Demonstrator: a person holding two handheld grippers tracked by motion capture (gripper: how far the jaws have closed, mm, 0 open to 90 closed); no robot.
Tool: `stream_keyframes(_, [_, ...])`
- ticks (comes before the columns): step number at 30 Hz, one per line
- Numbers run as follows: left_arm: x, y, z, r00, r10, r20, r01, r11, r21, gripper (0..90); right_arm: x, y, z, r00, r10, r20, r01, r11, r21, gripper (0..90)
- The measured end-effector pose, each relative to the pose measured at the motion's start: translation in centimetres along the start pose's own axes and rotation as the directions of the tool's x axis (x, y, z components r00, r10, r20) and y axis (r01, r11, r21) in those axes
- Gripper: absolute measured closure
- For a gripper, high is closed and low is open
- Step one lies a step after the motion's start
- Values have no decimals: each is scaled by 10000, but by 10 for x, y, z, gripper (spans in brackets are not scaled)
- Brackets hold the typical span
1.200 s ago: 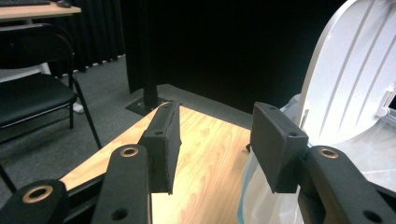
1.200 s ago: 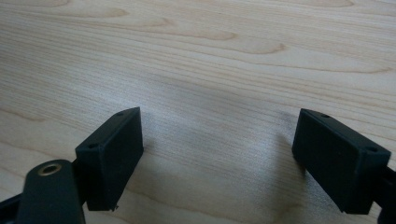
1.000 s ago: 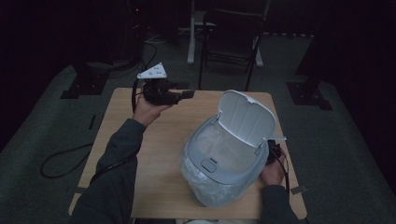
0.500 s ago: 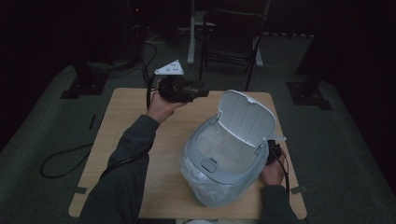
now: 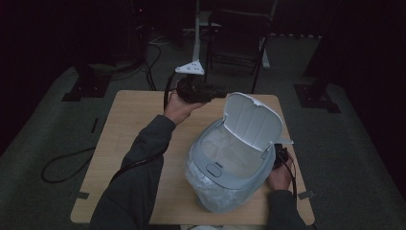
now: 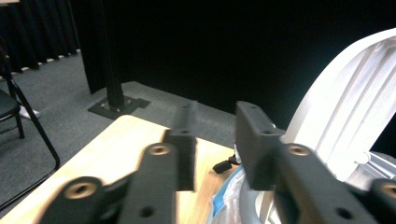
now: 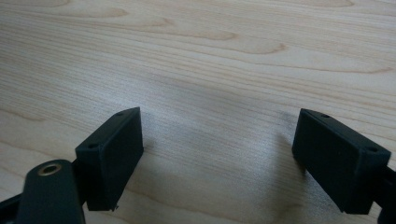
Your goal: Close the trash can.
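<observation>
A pale grey bin (image 5: 225,177) lined with a clear plastic bag stands on the wooden table (image 5: 129,129), right of centre, its lid (image 5: 251,120) tipped up and back. My left gripper (image 5: 221,92) is held in the air just left of the lid's top edge, jaws pointing right. Its jaws are parted with nothing between them in the left gripper view (image 6: 217,137), where the white ribbed lid (image 6: 345,116) rises close at the right. My right gripper (image 5: 280,155) sits low beside the bin's right side, open over bare wood (image 7: 219,149).
A dark folding chair (image 5: 239,33) stands behind the table's far edge. Black stand bases (image 5: 79,88) (image 5: 316,98) sit on the carpet at both sides, and a cable (image 5: 62,165) loops on the floor at the left.
My left gripper has travelled right along the table's far side, from the left rear to the lid's top edge. The right gripper and the bin have stayed put.
</observation>
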State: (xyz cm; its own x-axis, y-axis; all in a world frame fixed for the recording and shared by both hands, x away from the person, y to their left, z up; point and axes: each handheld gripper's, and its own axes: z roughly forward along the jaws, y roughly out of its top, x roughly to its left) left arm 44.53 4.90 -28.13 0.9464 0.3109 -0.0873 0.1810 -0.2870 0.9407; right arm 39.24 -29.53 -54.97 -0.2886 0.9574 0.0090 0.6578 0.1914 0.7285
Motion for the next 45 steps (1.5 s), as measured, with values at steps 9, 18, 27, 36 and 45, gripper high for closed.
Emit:
stream_keyframes(9, [-10,15,10,9993,-114,363,126,9993,-347,900,0,0,0,10000,-1,0,1,10000,-1,156])
stream_keyframes(18, [-16,18,18,9964,-39,851,60,9997,-250,900,0,0,0,10000,-5,-2,5,10000,-4,156])
stream_keyframes(27, [-23,14,10,9910,247,1313,-239,9997,-76,900,0,0,0,10000,-9,4,9,10000,-1,157])
stream_keyframes(36, [-42,-16,-17,9848,500,1665,-494,9987,-78,900,0,0,0,10000,0,8,0,10000,6,156])
stream_keyframes(45, [-75,-56,-26,9710,840,2240,-946,9948,372,900,0,0,-1,10000,-13,26,13,10000,0,156])
